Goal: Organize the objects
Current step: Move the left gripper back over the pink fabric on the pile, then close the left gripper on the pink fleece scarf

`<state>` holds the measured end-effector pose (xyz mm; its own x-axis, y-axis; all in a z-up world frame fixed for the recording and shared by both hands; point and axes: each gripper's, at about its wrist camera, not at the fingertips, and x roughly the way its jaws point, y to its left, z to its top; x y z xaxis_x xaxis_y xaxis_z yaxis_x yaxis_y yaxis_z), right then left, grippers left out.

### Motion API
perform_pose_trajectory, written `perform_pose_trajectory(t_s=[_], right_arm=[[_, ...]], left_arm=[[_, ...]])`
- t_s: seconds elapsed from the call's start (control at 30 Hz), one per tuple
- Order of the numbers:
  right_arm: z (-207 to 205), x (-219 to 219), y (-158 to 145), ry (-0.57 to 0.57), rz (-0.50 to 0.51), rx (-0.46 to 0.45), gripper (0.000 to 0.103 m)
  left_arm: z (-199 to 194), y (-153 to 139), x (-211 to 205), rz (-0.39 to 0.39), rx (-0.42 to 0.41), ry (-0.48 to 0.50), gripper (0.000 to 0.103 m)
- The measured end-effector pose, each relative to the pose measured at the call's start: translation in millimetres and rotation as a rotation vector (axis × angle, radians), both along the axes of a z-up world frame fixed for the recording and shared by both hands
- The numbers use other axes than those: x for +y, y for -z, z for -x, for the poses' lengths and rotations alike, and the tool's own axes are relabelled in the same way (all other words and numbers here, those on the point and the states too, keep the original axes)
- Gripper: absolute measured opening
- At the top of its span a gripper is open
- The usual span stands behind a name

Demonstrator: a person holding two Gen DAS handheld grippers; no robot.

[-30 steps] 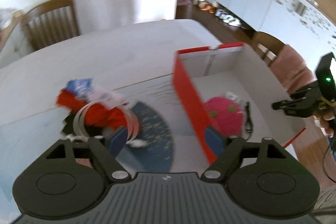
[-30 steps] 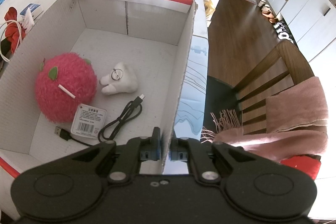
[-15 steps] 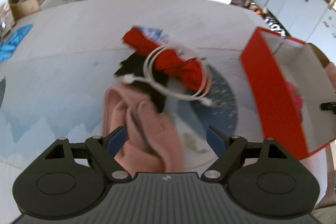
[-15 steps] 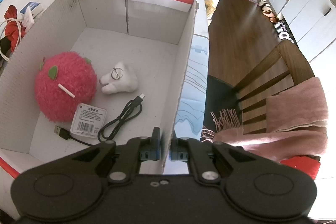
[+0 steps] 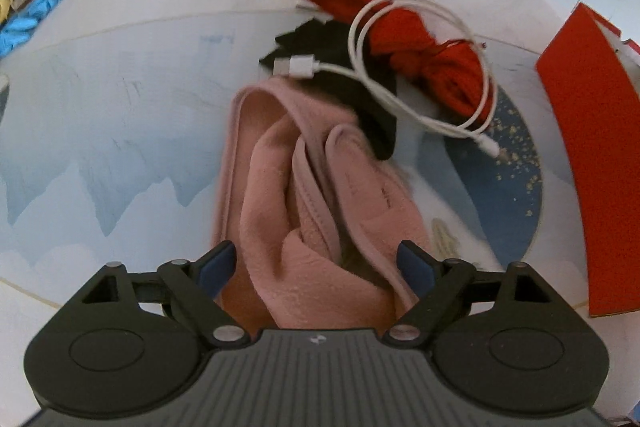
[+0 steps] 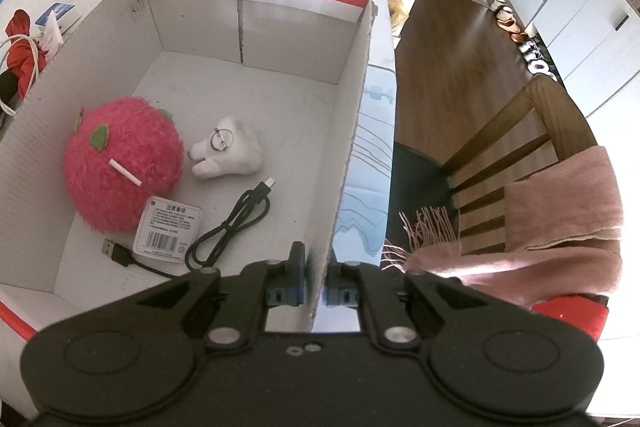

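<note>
1. You had part of the job done: the box (image 6: 256, 75) already held a pink plush ball (image 6: 122, 167), a small white plush (image 6: 228, 153) and a black cable (image 6: 228, 227), all lying ahead and to the left of your right gripper (image 6: 314, 287).
2. Your right gripper was pinched nearly shut on the box's near wall (image 6: 344, 163), one pad inside and one outside, steadying it.
3. What was left lay in front of your left gripper (image 5: 316, 267): a pink cloth (image 5: 296, 195) directly between the fingers, and beyond it a black cloth (image 5: 344, 83), a red cloth (image 5: 420, 55) and a white cable (image 5: 420, 67).
4. Your left gripper's jaws were wide and opening further; the pink cloth sat between them, but the pads did not look to be pressing on it.
5. The white cable was looped over the red and black cloths, so it would likely snag if you lifted either. The box's red side (image 5: 588, 155) stood off to the left gripper's right.
</note>
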<state>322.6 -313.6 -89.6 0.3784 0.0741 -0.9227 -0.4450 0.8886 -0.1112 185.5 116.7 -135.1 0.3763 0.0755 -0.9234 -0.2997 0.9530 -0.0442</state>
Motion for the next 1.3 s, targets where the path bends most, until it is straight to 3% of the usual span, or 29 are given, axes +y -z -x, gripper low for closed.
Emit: perform_pose_trajectory(t_s=[0.13, 0.4, 0.5, 0.6, 0.67, 0.77, 1.03, 1.3], right_arm=[[-0.4, -0.2, 0.1, 0.0, 0.001, 0.001, 0.007], [-0.5, 0.3, 0.9, -0.002, 0.005, 0.001, 0.007], [-0.1, 0.1, 1.1, -0.003, 0.005, 0.001, 0.007], [0.0, 0.3, 1.2, -0.003, 0.005, 0.002, 0.007], [-0.1, 0.2, 1.1, -0.003, 0.005, 0.001, 0.007], [0.0, 0.2, 1.4, -0.003, 0.005, 0.001, 0.007], [-0.3, 0.2, 1.9, -0.003, 0.004, 0.001, 0.007], [-0.3, -0.1, 2.6, -0.004, 0.004, 0.001, 0.007]], left_arm=[[-0.8, 9.6, 3.6, 0.027, 0.007, -0.025, 0.094], [-0.8, 11.4, -2.0, 0.0, -0.007, -0.018, 0.093], [0.6, 10.3, -3.5, -0.015, -0.019, -0.006, 0.081], [1.9, 7.2, -2.9, -0.034, -0.025, -0.009, 0.056], [4.4, 4.2, -0.6, -0.022, -0.034, -0.014, 0.033], [9.7, -0.9, 2.5, -0.011, -0.05, -0.016, 0.023], [22.3, -26.2, 14.4, 0.038, -0.108, -0.043, 0.017], [33.4, -68.0, 14.1, 0.039, -0.174, -0.028, 0.017]])
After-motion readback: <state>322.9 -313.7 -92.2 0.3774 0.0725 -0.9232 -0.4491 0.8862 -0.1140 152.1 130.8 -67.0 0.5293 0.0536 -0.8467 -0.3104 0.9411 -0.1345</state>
